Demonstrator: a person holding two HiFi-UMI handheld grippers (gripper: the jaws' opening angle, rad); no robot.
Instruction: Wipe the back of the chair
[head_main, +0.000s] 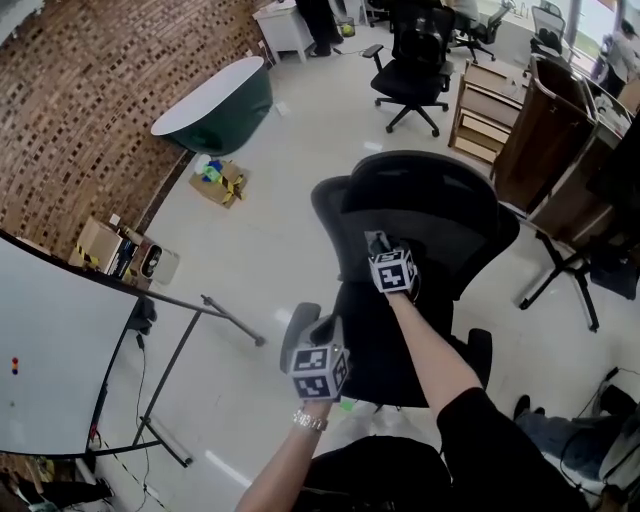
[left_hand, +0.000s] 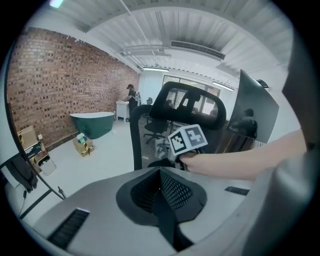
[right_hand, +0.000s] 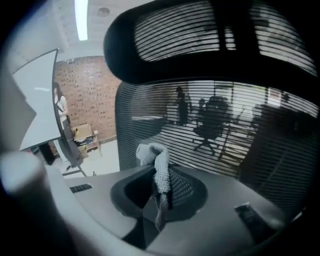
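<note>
The right gripper (right_hand: 160, 194) pinches a grey knitted cloth (right_hand: 156, 162) that may snag on the black mesh chair back (right_hand: 225, 130) ahead of its jaws and slip free; the left gripper (left_hand: 162, 197) is closed, empty.

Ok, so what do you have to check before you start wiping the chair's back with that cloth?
1. Cloth gripped: ok. The right gripper has its jaws pinched on it.
2. Cloth facing the chair back: ok. The mesh is right ahead of it.
3. Cloth touching the mesh: cannot tell. It looks close, but contact does not show.
4. Left gripper out of the way: ok. Its jaws are together with nothing between them, and it is off to the side of the back.
5. Chair held steady: not ok. Neither gripper holds it, so it might shift when pushed.
</note>
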